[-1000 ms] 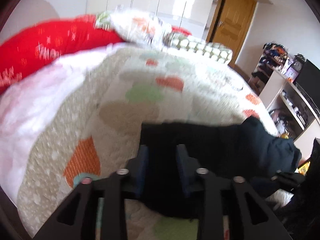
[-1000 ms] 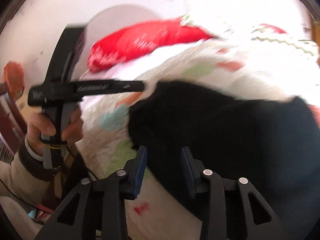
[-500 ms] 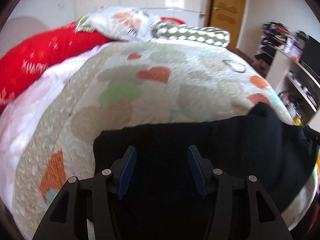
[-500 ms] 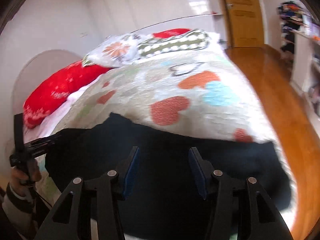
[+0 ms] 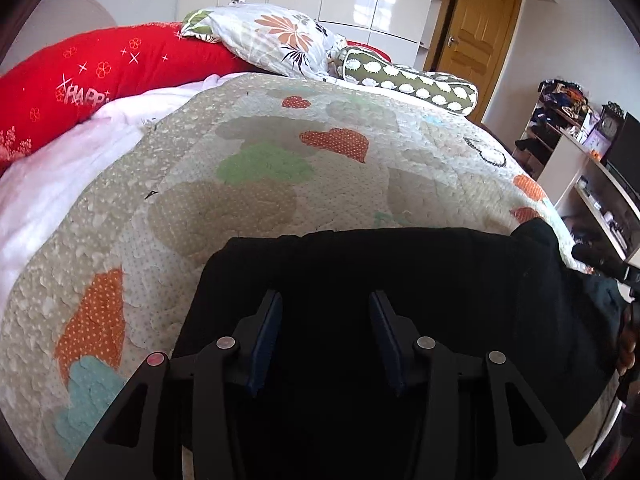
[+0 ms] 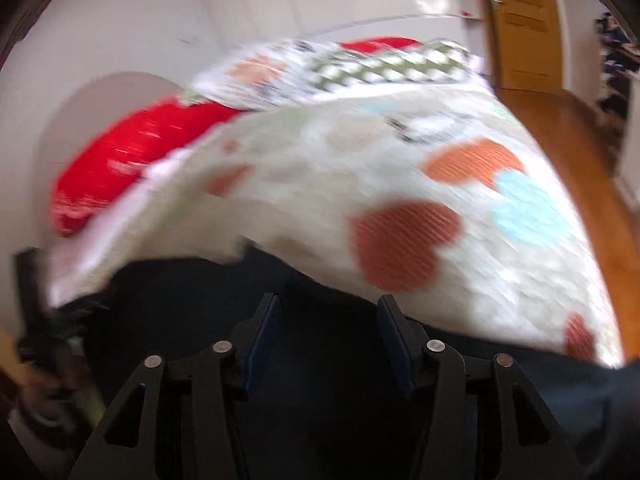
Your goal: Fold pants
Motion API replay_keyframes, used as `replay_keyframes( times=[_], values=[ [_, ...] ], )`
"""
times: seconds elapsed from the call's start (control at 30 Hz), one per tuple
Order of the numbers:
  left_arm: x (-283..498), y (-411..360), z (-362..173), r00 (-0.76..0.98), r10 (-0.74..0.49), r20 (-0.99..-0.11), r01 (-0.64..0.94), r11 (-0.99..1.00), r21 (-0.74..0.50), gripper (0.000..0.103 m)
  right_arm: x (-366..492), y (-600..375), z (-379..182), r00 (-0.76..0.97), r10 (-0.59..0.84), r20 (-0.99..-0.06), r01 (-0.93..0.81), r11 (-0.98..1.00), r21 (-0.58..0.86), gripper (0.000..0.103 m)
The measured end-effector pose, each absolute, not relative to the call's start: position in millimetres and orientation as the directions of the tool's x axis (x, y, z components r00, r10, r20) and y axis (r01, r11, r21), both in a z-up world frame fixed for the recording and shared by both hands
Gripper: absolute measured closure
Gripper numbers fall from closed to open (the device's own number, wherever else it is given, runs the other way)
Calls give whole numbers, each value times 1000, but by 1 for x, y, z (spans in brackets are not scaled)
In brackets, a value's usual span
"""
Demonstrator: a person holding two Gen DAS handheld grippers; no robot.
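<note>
The black pants [image 5: 400,280] lie spread across the near edge of the bed quilt [image 5: 260,184], running left to right. My left gripper [image 5: 325,304] is open and empty, its fingers over the pants' left part. In the blurred right wrist view the pants [image 6: 320,380] fill the bottom of the frame and my right gripper [image 6: 327,308] is open and empty above them. The right gripper's tip also shows at the right edge of the left wrist view [image 5: 600,264].
A red pillow [image 5: 100,76], a flowered pillow [image 5: 280,44] and a green patterned bolster [image 5: 420,84] lie at the bed's head. Shelves [image 5: 592,176] stand on the right, a wooden door [image 5: 476,28] behind, and wooden floor [image 6: 568,140] beside the bed.
Both grippers have opened and let the pants drop flat on the quilt. The right gripper has swung from facing the left hand towards the bed's head and is still moving.
</note>
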State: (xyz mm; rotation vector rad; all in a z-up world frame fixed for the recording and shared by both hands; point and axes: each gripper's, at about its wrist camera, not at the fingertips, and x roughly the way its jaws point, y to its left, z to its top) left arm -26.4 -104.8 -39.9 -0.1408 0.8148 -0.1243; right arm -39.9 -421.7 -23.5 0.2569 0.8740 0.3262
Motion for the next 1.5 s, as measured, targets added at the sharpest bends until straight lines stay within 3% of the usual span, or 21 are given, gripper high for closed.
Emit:
replay_keyframes(
  times=[0.1, 0.17, 0.2, 0.23, 0.33, 0.47, 0.57, 0.6, 0.7, 0.73, 1.1, 1.23, 1.5],
  values=[
    [-27, -103, -44, 688, -161, -708, 52, 984, -173, 57, -19, -397, -19, 585, 395, -708, -251, 919, 305, 37],
    [-28, -102, -45, 691, -164, -704, 52, 983, -177, 57, -2, -383, -24, 557, 408, -724, -277, 913, 301, 39],
    [-29, -101, -44, 691, -166, -704, 51, 982, -181, 57, 6, -378, -30, 527, 428, -734, -287, 903, 321, 57],
    [-28, -101, -44, 690, -169, -704, 50, 981, -186, 57, 12, -374, -36, 503, 436, -746, -293, 898, 327, 103],
    [-27, -100, -45, 690, -170, -703, 44, 980, -194, 57, 20, -375, -51, 545, 254, -799, -204, 964, 168, 103],
    [-27, -105, -46, 695, -142, -705, 38, 986, -160, 57, 20, -390, -65, 532, 299, -792, -142, 954, 265, 103],
    [-26, -106, -43, 690, -135, -711, 27, 987, -160, 57, 3, -394, -42, 582, 304, -754, -143, 951, 273, 96],
    [-27, -105, -41, 690, -138, -711, 27, 986, -165, 57, -4, -395, -36, 586, 310, -749, -151, 949, 275, 92],
    [-28, -106, -35, 681, -141, -719, 21, 985, -173, 57, -27, -392, -19, 590, 344, -731, -190, 939, 288, 61],
    [-29, -106, -32, 680, -138, -720, 17, 985, -173, 57, -37, -390, -15, 585, 360, -726, -210, 933, 294, 58],
    [-53, -122, -10, 709, -112, -697, 48, 993, -110, 44, -47, -349, -30, 545, 441, -713, -276, 898, 344, 58],
    [-55, -122, -9, 705, -107, -701, 46, 993, -105, 41, -20, -346, -55, 524, 337, -782, -191, 941, 278, 62],
    [-41, -106, -24, 669, -112, -735, 7, 990, -144, 28, -68, -347, -21, 545, 350, -762, -245, 936, 255, 55]
  ],
)
